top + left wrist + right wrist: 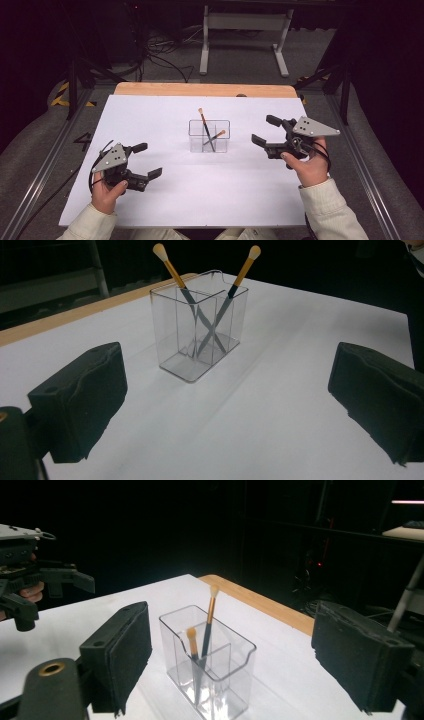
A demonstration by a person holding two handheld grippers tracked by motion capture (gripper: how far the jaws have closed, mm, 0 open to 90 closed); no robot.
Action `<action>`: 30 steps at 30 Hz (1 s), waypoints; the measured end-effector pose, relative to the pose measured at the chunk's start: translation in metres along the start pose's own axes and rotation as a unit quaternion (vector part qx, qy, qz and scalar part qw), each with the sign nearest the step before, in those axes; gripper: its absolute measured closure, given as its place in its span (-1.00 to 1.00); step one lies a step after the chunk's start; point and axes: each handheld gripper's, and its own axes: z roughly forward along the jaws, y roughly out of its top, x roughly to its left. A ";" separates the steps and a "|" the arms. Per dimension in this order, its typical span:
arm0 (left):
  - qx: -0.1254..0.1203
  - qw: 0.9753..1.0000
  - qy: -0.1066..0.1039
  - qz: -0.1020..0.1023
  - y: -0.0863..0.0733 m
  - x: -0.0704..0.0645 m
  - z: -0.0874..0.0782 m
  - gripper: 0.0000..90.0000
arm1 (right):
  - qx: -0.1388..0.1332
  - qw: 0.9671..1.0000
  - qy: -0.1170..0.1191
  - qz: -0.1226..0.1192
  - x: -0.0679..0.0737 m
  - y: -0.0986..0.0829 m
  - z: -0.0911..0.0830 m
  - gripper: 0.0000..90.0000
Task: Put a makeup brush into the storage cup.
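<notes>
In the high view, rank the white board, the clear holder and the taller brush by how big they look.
1. White board, by far the largest.
2. Clear holder.
3. Taller brush: about as long as the holder is tall, but far thinner.

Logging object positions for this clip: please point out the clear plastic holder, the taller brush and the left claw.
clear plastic holder point(222, 146): high view, front wall.
taller brush point(203, 121): high view, upper handle.
left claw point(147, 160): high view, gap between fingertips.
</notes>
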 end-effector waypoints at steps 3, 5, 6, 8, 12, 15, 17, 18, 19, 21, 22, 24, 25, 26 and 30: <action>0.000 1.000 0.003 0.000 0.000 0.001 -0.002 -0.93 | -0.004 1.000 -0.005 0.005 -0.002 -0.006 -0.007 -0.65; -0.003 1.000 0.003 -0.001 0.000 0.002 -0.003 -0.93 | -0.007 1.000 -0.011 0.006 -0.003 -0.010 -0.011 -0.65; -0.001 1.000 0.004 -0.001 0.000 0.002 -0.003 -0.93 | -0.011 1.000 -0.015 0.005 -0.004 -0.012 -0.014 -0.63; -0.002 1.000 0.004 -0.002 0.000 0.002 -0.004 -0.93 | -0.017 1.000 -0.022 0.005 -0.004 -0.015 -0.017 -0.63; -0.006 1.000 0.006 -0.001 0.001 0.002 -0.004 -0.93 | -0.023 0.999 -0.027 0.009 -0.006 -0.023 -0.024 -0.63; -0.009 1.000 0.007 -0.003 0.001 0.002 -0.005 -0.93 | -0.022 0.999 -0.030 0.016 -0.007 -0.029 -0.027 -0.63; -0.006 1.000 0.006 -0.002 0.001 0.003 -0.006 -0.93 | -0.020 0.999 -0.029 0.020 -0.008 -0.033 -0.028 -0.64; -0.006 1.000 0.006 -0.003 0.001 0.003 -0.006 -0.93 | -0.020 0.999 -0.028 0.020 -0.009 -0.035 -0.029 -0.64; -0.007 1.000 0.006 -0.004 0.001 0.003 -0.006 -0.93 | -0.018 0.999 -0.029 0.021 -0.009 -0.038 -0.030 -0.64; -0.007 1.000 0.006 -0.005 0.000 0.003 -0.006 -0.93 | -0.019 0.999 -0.029 0.022 -0.009 -0.039 -0.030 -0.64; -0.008 1.000 0.007 -0.005 0.000 0.004 -0.006 -0.93 | -0.020 0.999 -0.030 0.024 -0.010 -0.041 -0.030 -0.65; -0.008 1.000 0.008 -0.005 0.000 0.004 -0.006 -0.93 | -0.020 0.999 -0.034 0.021 -0.011 -0.045 -0.030 -0.65; -0.010 1.000 0.009 -0.005 0.000 0.004 -0.006 -0.93 | -0.020 0.999 -0.035 0.022 -0.012 -0.047 -0.030 -0.65; -0.010 1.000 0.009 -0.004 0.000 0.005 -0.007 -0.93 | -0.020 0.999 -0.034 0.022 -0.013 -0.048 -0.030 -0.66; -0.014 1.000 0.012 -0.008 0.000 0.006 -0.008 -0.93 | -0.019 0.999 -0.037 0.017 -0.013 -0.055 -0.029 -0.68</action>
